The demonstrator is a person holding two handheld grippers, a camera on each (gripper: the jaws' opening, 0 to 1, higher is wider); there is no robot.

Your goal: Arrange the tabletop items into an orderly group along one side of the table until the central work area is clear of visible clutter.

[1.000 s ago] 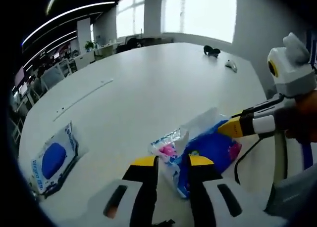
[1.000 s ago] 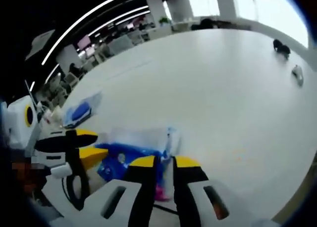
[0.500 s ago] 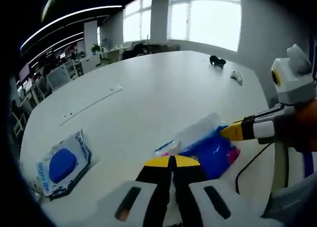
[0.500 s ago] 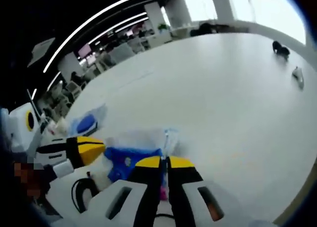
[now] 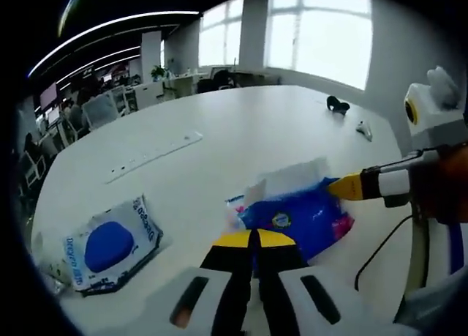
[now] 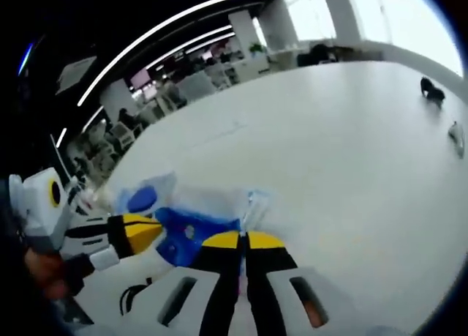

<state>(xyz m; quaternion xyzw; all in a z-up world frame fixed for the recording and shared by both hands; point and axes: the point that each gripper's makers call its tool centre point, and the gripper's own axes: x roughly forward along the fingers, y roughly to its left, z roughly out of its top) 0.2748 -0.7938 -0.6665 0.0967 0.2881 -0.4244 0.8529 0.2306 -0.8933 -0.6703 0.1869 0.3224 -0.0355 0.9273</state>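
blue plastic pkg (image 5: 296, 215), crumpled, clear edges, pink bits.

Daylight from large blown-out windows (image 5: 322, 36) glares across the glossy white table (image 5: 219, 131); curved ceiling light strips (image 6: 183, 21) bend with fisheye distortion, edges soft

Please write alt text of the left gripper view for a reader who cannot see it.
The left claw, shut, pinches a blue plastic package on a white table, while the right claw meets its far edge. A white-and-blue pouch lies to the left.
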